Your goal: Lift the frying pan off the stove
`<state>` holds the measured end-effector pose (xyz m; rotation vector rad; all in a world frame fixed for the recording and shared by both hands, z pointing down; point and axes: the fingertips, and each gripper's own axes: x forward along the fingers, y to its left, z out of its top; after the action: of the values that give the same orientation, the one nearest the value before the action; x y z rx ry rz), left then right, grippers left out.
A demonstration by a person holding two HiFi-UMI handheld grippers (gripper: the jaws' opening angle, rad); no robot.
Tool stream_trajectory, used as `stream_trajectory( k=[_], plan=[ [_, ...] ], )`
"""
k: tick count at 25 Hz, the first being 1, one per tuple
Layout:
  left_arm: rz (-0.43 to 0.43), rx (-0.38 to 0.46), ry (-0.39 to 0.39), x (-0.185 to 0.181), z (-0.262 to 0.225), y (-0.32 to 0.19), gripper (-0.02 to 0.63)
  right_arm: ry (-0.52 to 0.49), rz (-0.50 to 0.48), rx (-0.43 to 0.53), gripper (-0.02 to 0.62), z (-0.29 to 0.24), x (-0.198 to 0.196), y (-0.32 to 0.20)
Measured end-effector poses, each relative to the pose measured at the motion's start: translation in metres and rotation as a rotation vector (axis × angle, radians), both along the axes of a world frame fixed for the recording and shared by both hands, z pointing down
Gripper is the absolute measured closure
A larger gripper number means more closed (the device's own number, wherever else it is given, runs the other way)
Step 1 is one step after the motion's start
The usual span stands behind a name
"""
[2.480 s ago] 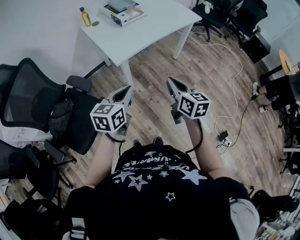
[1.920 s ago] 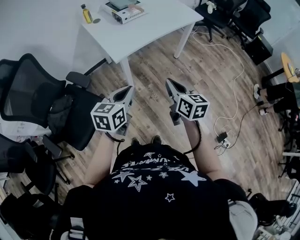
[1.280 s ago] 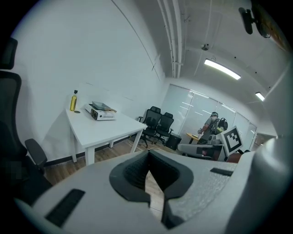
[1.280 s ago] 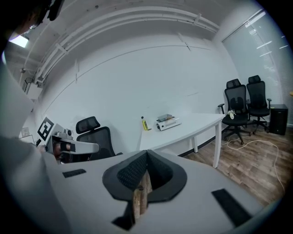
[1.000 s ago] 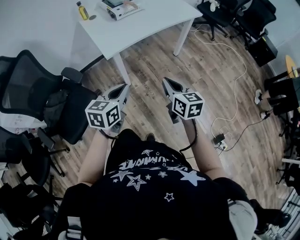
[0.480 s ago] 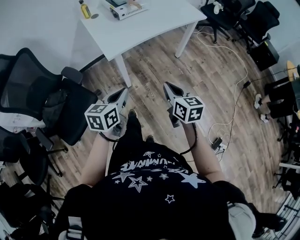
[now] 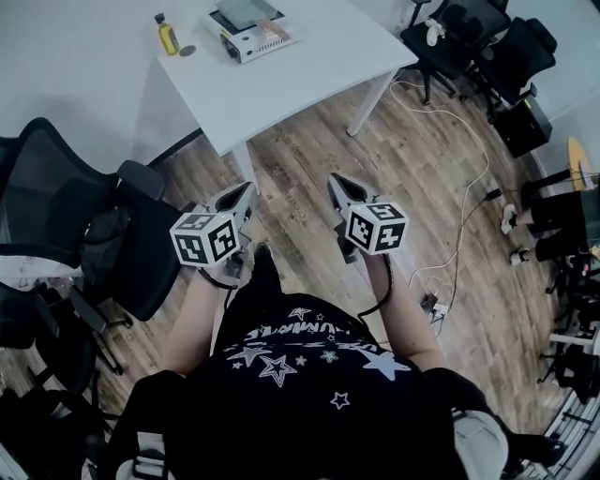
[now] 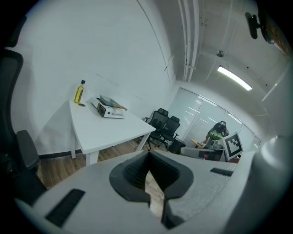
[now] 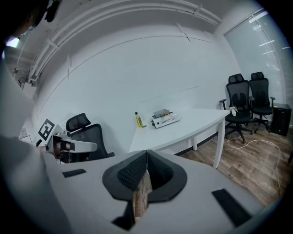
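Head view: left gripper point(image 7: 242, 195) and right gripper point(image 7: 341, 186) hang mid-frame over the floor point(image 7: 309, 159), each with jaws pressed together on nothing. The pan point(image 7: 246, 11) sits on the stove point(image 7: 253, 36) (top centre, on the table point(image 7: 309, 58)), well apart from both.

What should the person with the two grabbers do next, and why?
Probably step closer to the white table. The stove sits near its far side, well beyond the left gripper and the right gripper, which both hang shut and empty over the wooden floor. Opening the jaws can likely wait until the stove is within reach.
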<state>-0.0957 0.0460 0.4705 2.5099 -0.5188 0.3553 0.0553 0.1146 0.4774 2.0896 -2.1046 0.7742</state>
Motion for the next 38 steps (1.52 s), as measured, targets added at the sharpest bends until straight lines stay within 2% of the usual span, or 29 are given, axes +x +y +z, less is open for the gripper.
stream_trajectory(
  k=[9, 19, 29, 38],
  plan=[
    [0.000, -0.020, 0.000, 0.022, 0.007, -0.094, 0.598, -0.026, 0.017, -0.019, 0.588, 0.008, 0.023, -0.095],
    [0.008, -0.050, 0.028, 0.031, 0.009, -0.165, 0.598, -0.015, 0.027, -0.015, 0.588, 0.002, 0.031, -0.168],
    [0.026, -0.072, 0.044, 0.034, 0.009, -0.205, 0.598, -0.039, 0.061, 0.009, 0.588, -0.011, 0.040, -0.208],
    [0.008, -0.073, 0.015, 0.060, 0.012, -0.228, 0.598, -0.060, 0.044, 0.005, 0.588, -0.003, 0.085, -0.240]
  ],
)
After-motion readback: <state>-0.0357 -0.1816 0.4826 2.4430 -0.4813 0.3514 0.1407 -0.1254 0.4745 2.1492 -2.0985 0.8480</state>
